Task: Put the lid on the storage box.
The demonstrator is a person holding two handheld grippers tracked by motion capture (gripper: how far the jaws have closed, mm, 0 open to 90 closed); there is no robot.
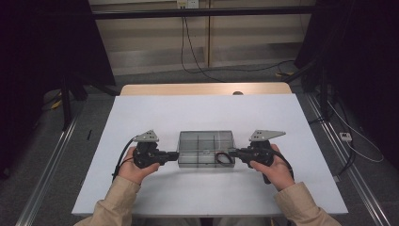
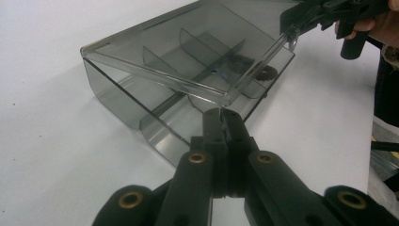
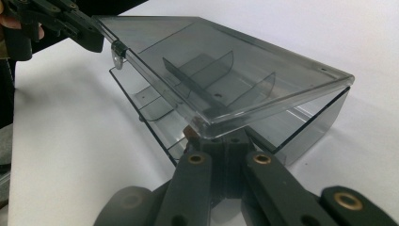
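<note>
Between the left hand-held gripper (image 1: pixel 175 154) and the right hand-held gripper (image 1: pixel 231 152) sits the clear plastic box (image 1: pixel 206 148) on the white counter (image 1: pixel 155 113). Both have jaws closed narrow, each pinching one end of the lid (image 2: pixel 188 56), which is lifted a little. Opening seems only begun; the lid must go up further. Near the right one, a dark coiled cable (image 1: pixel 223 158) lies inside. Nothing blocks the way.
</note>
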